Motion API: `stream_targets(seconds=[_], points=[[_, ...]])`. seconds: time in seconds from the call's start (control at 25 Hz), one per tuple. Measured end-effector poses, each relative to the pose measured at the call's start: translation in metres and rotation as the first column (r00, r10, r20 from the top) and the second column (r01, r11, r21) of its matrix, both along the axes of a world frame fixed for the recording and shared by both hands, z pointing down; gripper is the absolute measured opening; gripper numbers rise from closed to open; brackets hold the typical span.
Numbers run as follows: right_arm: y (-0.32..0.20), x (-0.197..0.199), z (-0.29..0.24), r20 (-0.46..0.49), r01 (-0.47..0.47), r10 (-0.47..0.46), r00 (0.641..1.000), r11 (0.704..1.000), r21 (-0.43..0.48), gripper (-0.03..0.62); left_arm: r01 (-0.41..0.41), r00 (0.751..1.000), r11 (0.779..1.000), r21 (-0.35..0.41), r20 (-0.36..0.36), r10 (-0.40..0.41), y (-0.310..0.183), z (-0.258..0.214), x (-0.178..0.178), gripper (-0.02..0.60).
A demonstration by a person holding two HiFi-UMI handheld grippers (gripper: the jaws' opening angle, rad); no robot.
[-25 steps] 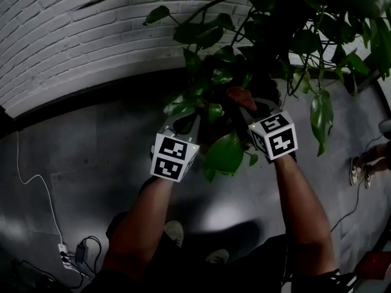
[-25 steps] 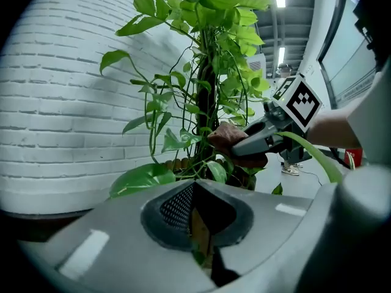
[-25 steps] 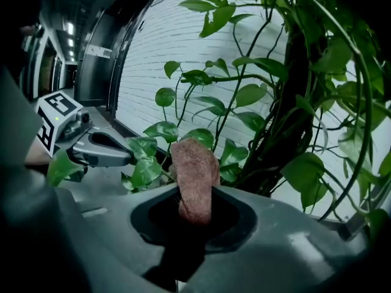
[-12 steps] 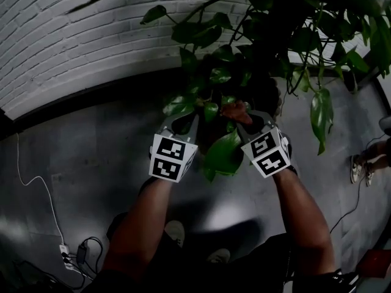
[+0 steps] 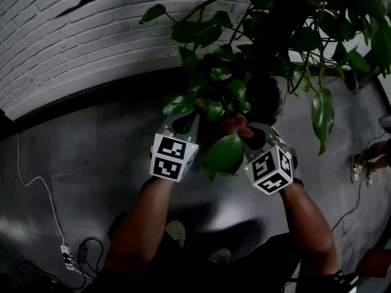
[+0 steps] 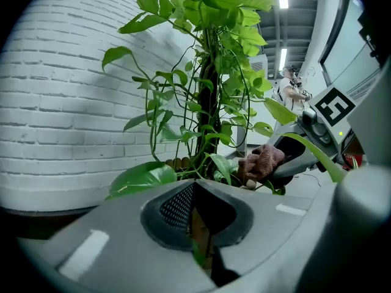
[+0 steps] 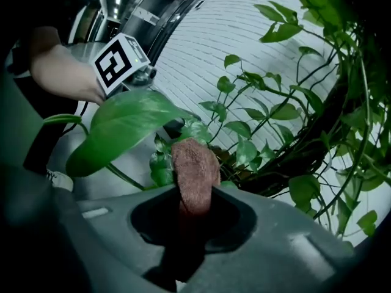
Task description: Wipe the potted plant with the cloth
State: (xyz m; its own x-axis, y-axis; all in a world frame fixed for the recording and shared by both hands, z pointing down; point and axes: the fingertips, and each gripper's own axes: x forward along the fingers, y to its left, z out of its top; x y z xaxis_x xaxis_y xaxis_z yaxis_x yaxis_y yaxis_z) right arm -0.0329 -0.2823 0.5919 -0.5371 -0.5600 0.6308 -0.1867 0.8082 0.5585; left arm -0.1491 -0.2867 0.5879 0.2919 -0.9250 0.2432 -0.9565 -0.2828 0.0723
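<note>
The green potted plant [image 5: 215, 84] stands at the far edge of the grey floor [image 5: 91, 151], by the white brick wall [image 5: 67, 35]. The right gripper [image 7: 194, 217] is closed on the brownish-pink terry cloth [image 7: 194, 166]. The left gripper [image 6: 198, 227] has its jaws nearly together on a thin green strip, probably a stalk. To wipe well, I think the left should hold steady while the cloth slides gently along the large green leaf [image 5: 224, 154]. Compared with one second ago, the right gripper has come lower and turned, and the cloth is nearer this leaf.
</note>
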Motion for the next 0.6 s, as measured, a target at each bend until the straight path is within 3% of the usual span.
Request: stream_targets(seconds=[0.4,0.6], points=[[0.038,0.013,0.005,0.014,0.014,-0.014,1.000,0.998,-0.058,0.066,0.001,0.999,1.000,-0.003,0.034,0.000,0.001,0.004,0.001,0.009],[0.040,0.021,-0.032,0.055,0.001,0.001,0.999,1.000,-0.031,0.066,-0.009,1.000,1.000,-0.012,0.014,0.009,0.007,0.002,-0.003,0.009]])
